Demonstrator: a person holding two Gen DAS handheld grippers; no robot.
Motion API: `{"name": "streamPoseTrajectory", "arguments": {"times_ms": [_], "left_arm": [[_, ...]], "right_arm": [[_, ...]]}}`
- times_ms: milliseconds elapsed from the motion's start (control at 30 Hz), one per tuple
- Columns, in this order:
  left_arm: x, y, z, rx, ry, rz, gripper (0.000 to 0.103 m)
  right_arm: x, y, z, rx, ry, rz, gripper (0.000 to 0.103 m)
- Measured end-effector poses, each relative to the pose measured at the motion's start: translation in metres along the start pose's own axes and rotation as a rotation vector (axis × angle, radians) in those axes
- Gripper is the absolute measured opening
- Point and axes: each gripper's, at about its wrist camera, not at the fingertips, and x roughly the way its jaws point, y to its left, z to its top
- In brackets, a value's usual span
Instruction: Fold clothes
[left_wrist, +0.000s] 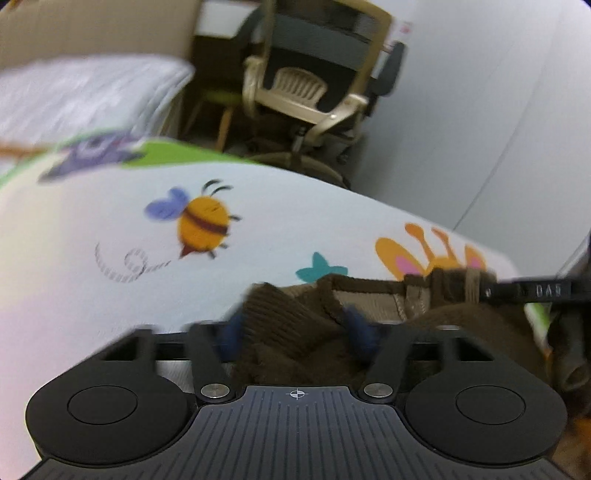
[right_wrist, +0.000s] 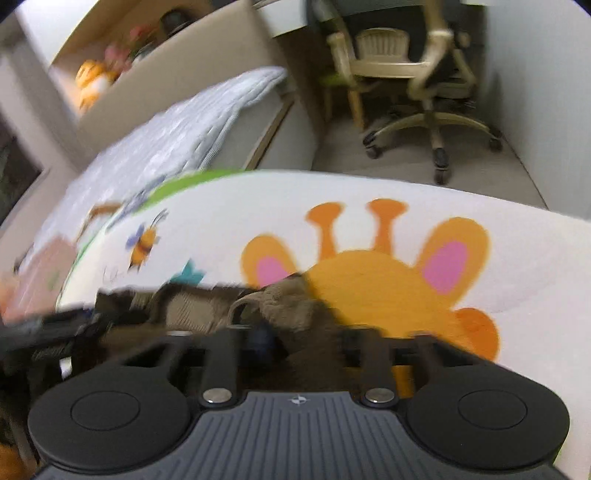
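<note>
Your left gripper (left_wrist: 295, 332) pinches a fold of the brown knitted sweater (left_wrist: 295, 321), and your right gripper (right_wrist: 303, 339) is clamped on it too. It lies bunched on the cartoon-printed mat (left_wrist: 110, 229), beside the giraffe print (right_wrist: 369, 280).
</note>
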Motion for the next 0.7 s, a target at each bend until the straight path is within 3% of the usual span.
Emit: {"name": "streamPoseTrajectory", "arguments": {"times_ms": [67,233,400,533,700], "left_arm": [[-0.009,0.001,0.001,-0.016,0.007,-0.023,0.011],[-0.102,-0.009,-0.007,0.025,-0.071,-0.104,0.011],[-0.191,-0.037,-0.048,0.142,-0.147,-0.142,0.011],[-0.226,-0.060,-0.097,0.220,-0.156,-0.136,0.016],[-0.233,-0.068,-0.163,0.251,-0.055,-0.129,0.027]], "right_arm": [[-0.028,0.008,-0.005,-0.021,-0.039,0.026,0.015],[-0.135,0.036,-0.039,-0.130,-0.155,0.086,0.015],[-0.212,0.062,-0.109,-0.250,-0.206,0.080,0.015],[-0.221,0.075,-0.175,-0.393,-0.176,-0.021,0.016],[-0.217,0.087,-0.250,-0.544,-0.115,-0.102,0.024]]}}
